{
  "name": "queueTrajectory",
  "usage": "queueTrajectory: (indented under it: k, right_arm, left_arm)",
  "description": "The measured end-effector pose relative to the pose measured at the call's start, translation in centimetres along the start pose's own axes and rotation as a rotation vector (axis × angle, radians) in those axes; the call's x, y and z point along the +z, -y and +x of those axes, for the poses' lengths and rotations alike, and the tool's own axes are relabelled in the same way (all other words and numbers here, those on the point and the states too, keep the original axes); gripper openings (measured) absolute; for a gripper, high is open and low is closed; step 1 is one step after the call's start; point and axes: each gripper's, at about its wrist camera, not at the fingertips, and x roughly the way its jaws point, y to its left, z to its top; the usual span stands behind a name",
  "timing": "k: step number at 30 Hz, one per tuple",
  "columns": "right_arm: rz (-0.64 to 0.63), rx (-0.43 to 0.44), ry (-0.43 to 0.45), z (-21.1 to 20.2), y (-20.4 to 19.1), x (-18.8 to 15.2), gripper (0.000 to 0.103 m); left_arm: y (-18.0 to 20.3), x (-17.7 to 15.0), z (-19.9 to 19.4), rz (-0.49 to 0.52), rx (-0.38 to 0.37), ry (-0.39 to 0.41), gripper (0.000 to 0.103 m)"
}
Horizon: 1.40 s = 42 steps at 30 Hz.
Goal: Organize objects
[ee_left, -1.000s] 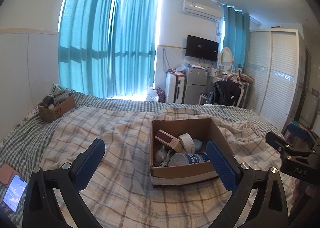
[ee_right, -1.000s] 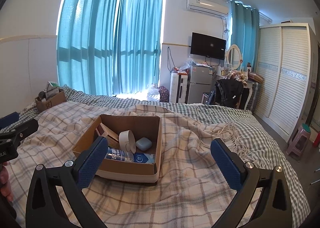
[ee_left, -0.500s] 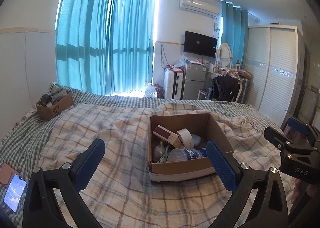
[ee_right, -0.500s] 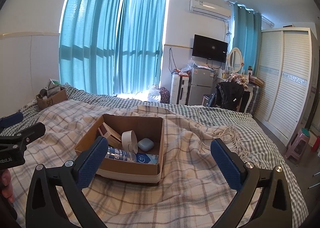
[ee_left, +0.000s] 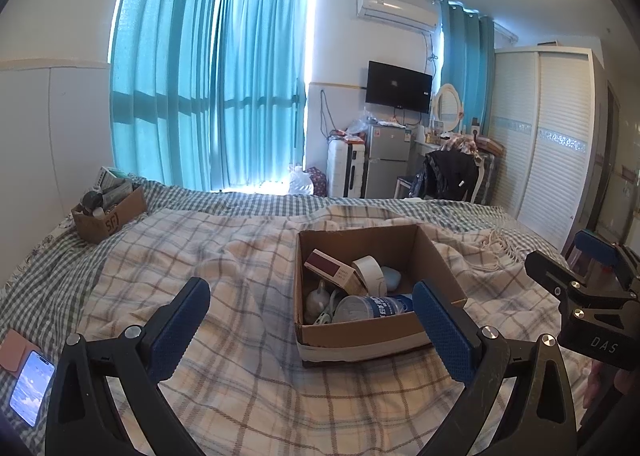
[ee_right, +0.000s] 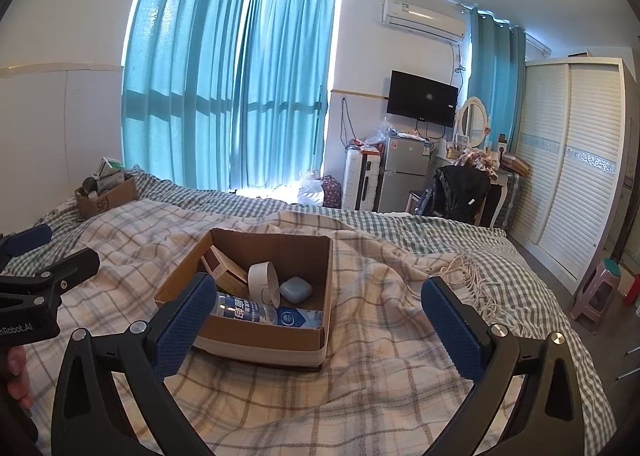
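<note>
Two brown cardboard boxes sit on the plaid blanket [ee_left: 240, 256]. The open near box [ee_right: 256, 332] holds one tape roll [ee_right: 262, 282], one blue case [ee_right: 296, 289], one bottle [ee_right: 256, 310] and one maroon carton [ee_left: 332, 270]. The far box [ee_left: 108, 215] is full. The left gripper [ee_left: 310, 326] and the right gripper [ee_right: 316, 326] are both spread, empty.

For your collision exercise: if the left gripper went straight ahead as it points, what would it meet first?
Probably the plaid blanket on the bed; the open left gripper points left of the brown cardboard box, though depth is unclear.

"DAS" in white on the black body of the right tongs [ee_left: 592, 288], "nRobot.AI", cut off at the frame edge, on the left tongs [ee_right: 36, 288], "SF" marking on the far cardboard box [ee_left: 110, 215], bottle label [ee_right: 256, 308] print unreadable.
</note>
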Motion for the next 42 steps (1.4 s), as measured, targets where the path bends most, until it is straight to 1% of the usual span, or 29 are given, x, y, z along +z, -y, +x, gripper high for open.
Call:
queueTrajectory:
  k: [6, 15, 20, 29, 33, 36, 39, 42]
  right_arm:
    - [-0.002, 0.004, -0.002, 0.08, -0.01, -0.08, 0.103]
    - [0.001, 0.004, -0.004, 0.16, 0.02, -0.32, 0.103]
    - [0.018, 0.019, -0.014, 0.28, 0.20, -0.39, 0.103]
    - [0.014, 0.012, -0.013, 0.40, 0.13, -0.26, 0.103]
    - [0.010, 0.010, -0.013, 0.41, 0.08, -0.24, 0.103]
    - [0.008, 0.011, -0.014, 0.42, 0.00, -0.18, 0.103]
    - [0.007, 0.010, -0.012, 0.42, -0.02, -0.17, 0.103]
    - [0.007, 0.011, -0.013, 0.44, -0.04, -0.19, 0.103]
  left_arm:
    - [0.03, -0.01, 0.01, -0.008, -0.001, 0.000, 0.103]
    - [0.35, -0.12, 0.17, 0.008, 0.012, -0.008, 0.103]
    - [0.19, -0.24, 0.20, -0.004, 0.008, -0.012, 0.103]
    - [0.01, -0.12, 0.21, -0.009, 0.000, -0.014, 0.103]
    - [0.19, -0.02, 0.33, 0.005, -0.008, -0.021, 0.103]
    - [0.45, -0.09, 0.29, 0.021, 0.008, -0.016, 0.103]
    - [0.64, -0.14, -0.01, 0.026, -0.007, -0.003, 0.103]
    - [0.56, 0.01, -0.19, 0.014, -0.005, 0.005, 0.103]
